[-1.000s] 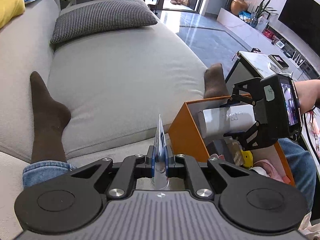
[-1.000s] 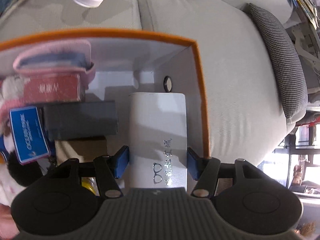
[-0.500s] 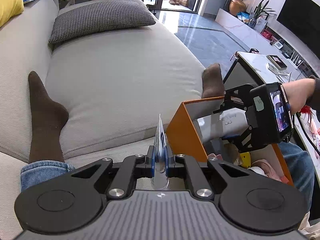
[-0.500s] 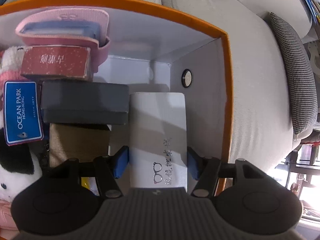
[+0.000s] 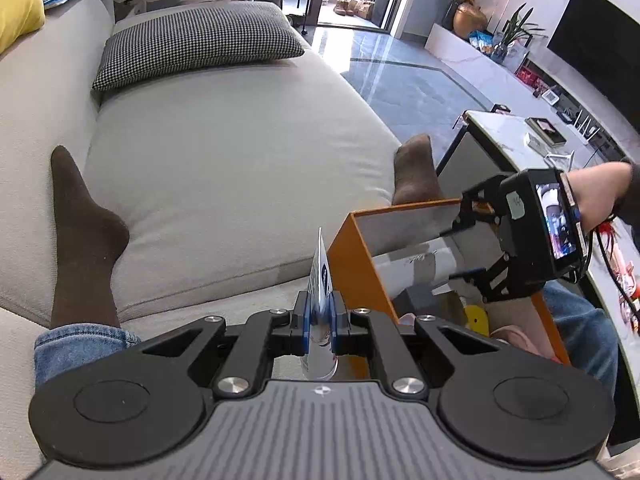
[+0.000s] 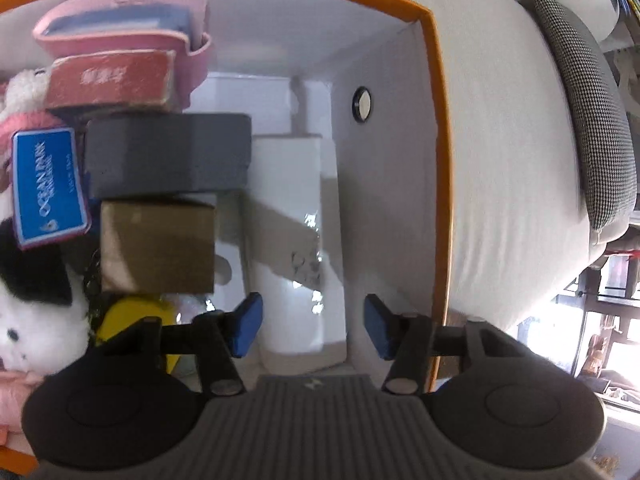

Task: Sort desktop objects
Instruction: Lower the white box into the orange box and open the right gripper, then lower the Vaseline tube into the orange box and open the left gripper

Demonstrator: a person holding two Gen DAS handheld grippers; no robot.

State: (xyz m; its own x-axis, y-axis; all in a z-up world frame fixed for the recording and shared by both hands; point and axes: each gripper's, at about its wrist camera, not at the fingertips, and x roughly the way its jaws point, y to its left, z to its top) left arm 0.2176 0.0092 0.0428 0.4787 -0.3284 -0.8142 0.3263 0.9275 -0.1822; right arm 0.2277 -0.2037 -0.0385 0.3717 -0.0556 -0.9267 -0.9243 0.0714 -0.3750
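**White glasses case released into the orange box**

Since the earlier frames the right gripper has let go of the white glasses case; its blue fingers now stand spread apart, clear of the case on both sides. The case lies inside the orange box, along its right wall, beside a grey box and a brown box. The left gripper stays clenched on a thin blue-and-white card, held upright just left of the box, above the grey sofa.

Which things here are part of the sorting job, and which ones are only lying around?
Job:
orange box
white case, released inside it
blue-white card, pinched in left tool
open right tool

Around:
houndstooth cushion
sofa
television
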